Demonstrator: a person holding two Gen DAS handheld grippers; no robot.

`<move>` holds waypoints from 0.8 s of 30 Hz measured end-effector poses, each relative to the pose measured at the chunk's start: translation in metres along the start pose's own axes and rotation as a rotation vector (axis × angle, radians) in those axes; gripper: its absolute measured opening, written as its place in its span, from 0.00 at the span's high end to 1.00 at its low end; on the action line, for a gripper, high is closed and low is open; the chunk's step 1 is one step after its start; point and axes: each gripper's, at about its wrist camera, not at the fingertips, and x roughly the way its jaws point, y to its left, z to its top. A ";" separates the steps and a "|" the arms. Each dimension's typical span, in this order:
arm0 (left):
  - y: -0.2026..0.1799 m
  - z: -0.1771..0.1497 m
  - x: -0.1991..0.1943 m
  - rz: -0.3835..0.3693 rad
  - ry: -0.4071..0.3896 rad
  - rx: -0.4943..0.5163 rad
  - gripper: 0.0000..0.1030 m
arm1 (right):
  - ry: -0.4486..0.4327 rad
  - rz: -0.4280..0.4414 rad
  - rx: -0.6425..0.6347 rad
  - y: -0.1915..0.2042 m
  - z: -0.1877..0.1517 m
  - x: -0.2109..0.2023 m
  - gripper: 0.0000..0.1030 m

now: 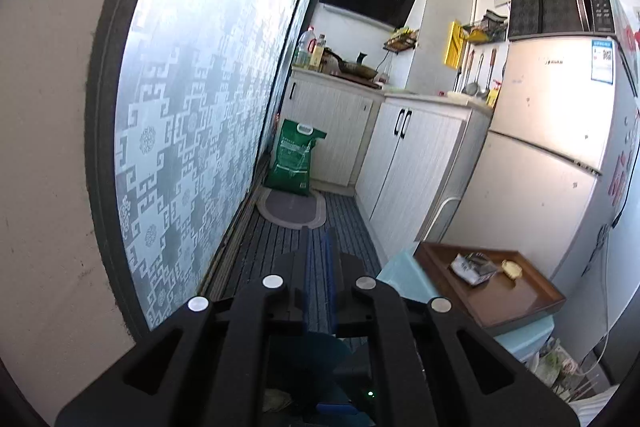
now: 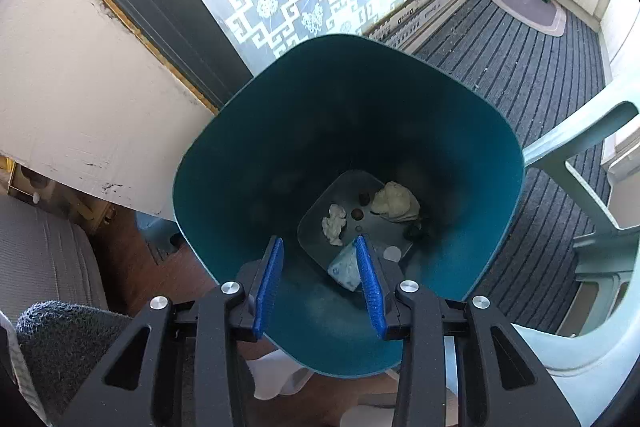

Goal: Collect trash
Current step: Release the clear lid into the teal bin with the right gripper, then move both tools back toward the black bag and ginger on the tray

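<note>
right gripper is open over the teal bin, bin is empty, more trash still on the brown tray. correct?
Not quite: the teal bin is not empty. The right wrist view shows crumpled paper and other scraps on its bottom. The rest holds: the right gripper is open over it, and the left wrist view shows trash on the brown tray.

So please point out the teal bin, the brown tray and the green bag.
teal bin point(image 2: 248, 131), right wrist view, on its inner left wall.
brown tray point(image 1: 516, 301), left wrist view, on its bare floor.
green bag point(image 1: 294, 157), left wrist view, on its printed front.
</note>
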 end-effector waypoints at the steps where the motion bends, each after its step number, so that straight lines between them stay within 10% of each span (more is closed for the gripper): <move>1: -0.001 0.002 -0.001 -0.011 -0.008 -0.012 0.93 | -0.016 0.002 -0.001 0.001 0.000 -0.005 0.63; 24: -0.060 0.014 -0.006 -0.016 -0.142 0.008 0.73 | -0.513 -0.171 0.017 -0.050 -0.010 -0.192 0.77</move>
